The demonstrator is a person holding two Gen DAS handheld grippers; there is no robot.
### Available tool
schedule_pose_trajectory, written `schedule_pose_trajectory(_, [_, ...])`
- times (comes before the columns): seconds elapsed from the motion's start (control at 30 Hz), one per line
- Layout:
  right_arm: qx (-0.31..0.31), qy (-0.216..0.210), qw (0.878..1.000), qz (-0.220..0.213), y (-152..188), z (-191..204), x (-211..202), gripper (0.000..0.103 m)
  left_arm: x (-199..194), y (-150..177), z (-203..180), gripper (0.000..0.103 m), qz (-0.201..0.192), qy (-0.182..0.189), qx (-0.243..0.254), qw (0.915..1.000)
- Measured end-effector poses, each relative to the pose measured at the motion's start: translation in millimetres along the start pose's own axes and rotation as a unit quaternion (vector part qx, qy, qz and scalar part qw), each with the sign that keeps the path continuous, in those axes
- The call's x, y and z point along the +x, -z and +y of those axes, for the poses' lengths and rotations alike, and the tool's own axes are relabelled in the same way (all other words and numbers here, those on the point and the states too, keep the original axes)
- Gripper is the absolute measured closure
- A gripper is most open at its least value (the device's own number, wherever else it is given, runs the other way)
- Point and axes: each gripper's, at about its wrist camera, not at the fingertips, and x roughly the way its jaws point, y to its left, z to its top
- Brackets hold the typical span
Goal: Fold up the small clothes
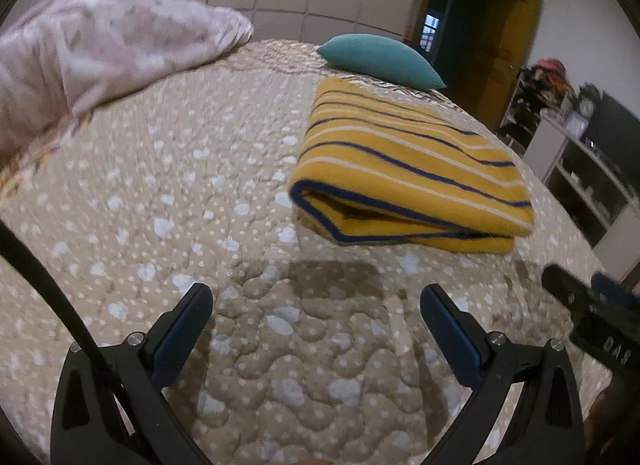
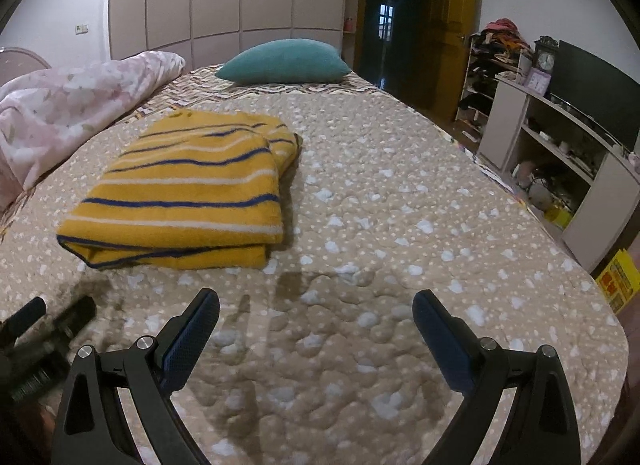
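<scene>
Now | left gripper (image 1: 316, 315) and right gripper (image 2: 316, 323) both spread, empty | folded striped garment (image 2: 180, 193) centre-left on bedspread (image 2: 400, 225) | risk: your careless nudge unfolds its loose layered edge

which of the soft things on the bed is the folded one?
The yellow striped garment, lying flat in neat layers mid-bed. The pink floral duvet is bunched up, and the teal pillow is just a cushion.

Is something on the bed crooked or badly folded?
Slightly. The yellow striped garment is folded, but in the right wrist view its far right layers do not line up; one edge sticks out. No spill or damage shows on the quilt.
</scene>
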Motion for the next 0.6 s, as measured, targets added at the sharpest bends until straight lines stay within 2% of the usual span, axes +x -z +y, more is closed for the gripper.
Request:
schedule_pose_trajectory(0.1, [-0.012,0.007,1.000,0.002,-2,7,-4,0.004,-12,0,-3,0.000,-0.017,-0.008,0.014,0.9997])
schedule_pose_trajectory(0.23, [-0.013,0.010,1.000,-0.003,-3,8,-10,0.004,-24,-5,5,0.000,-0.035,-0.012,-0.005,0.9993])
schedule_pose_trajectory(0.6, [-0.044,0.006,0.998,-0.035,-6,27,-31,0.004,-29,-17,31,0.000,-0.034,0.001,-0.061,0.9976])
